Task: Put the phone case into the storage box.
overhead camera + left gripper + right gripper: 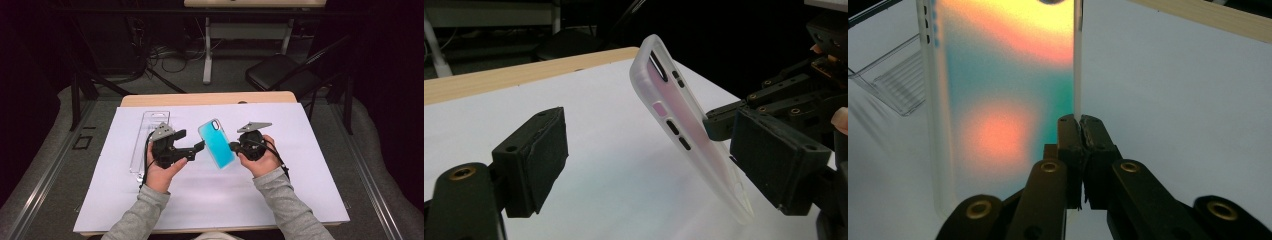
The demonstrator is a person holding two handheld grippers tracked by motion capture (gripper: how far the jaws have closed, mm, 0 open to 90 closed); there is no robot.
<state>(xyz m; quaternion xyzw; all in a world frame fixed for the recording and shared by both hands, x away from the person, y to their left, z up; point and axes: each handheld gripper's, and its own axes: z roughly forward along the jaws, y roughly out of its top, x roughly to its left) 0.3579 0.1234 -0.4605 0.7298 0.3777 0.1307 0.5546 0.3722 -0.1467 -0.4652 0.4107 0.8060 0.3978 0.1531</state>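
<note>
Phone case (pixel 216 143) between left gripper (pixel 198 148) and right gripper (pixel 233 146); clear tray (pixel 148 137) left.

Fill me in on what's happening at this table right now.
A person sits at the table with a hand-held gripper in each hand. The right hand-held gripper is shut on one long edge of a phone case, holding it tilted up off the white sheet. The left hand-held gripper is open, with the case's other edge between its jaws but not yet clamped. A clear plastic package lies on the sheet behind the left hand.
</note>
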